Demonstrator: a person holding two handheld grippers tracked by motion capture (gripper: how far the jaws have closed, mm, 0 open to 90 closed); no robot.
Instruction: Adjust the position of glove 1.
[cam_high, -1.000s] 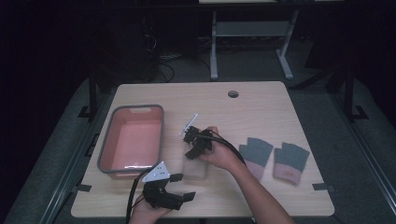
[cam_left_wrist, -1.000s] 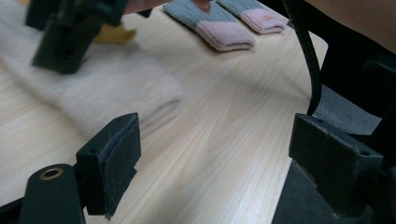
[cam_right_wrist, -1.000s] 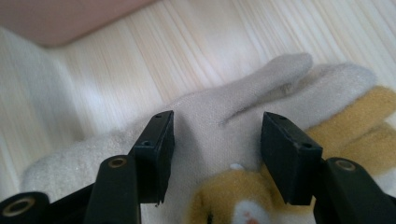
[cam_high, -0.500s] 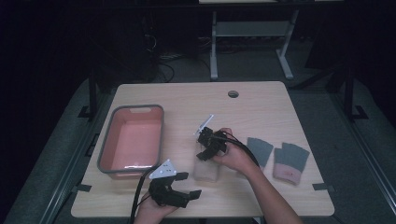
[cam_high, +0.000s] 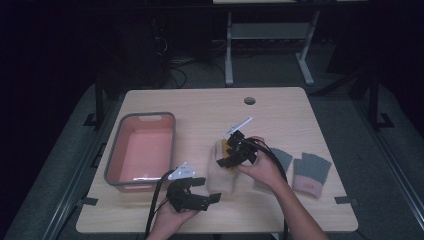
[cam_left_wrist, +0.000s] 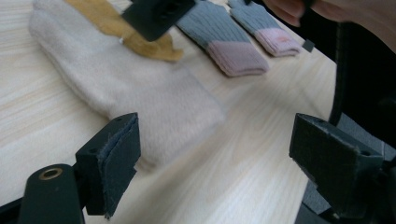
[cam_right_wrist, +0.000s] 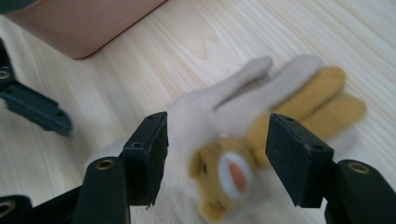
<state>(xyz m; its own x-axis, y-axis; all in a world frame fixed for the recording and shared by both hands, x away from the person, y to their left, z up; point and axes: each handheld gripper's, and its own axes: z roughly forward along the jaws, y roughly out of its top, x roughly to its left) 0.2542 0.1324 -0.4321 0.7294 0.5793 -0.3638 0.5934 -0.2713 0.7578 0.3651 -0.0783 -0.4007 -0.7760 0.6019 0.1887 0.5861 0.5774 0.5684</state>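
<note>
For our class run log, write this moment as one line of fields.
left gripper: open, beside cream glove | right gripper: jaws just opening, above glove | grey gloves: on table | pink tray: left

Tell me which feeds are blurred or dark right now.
High view: room dark, table lit and sharp. Right gripper view: cream glove and its animal face motion-smeared, jaws crisp. Left gripper view: the glove sharp nearby, grey gloves slightly soft.
</note>
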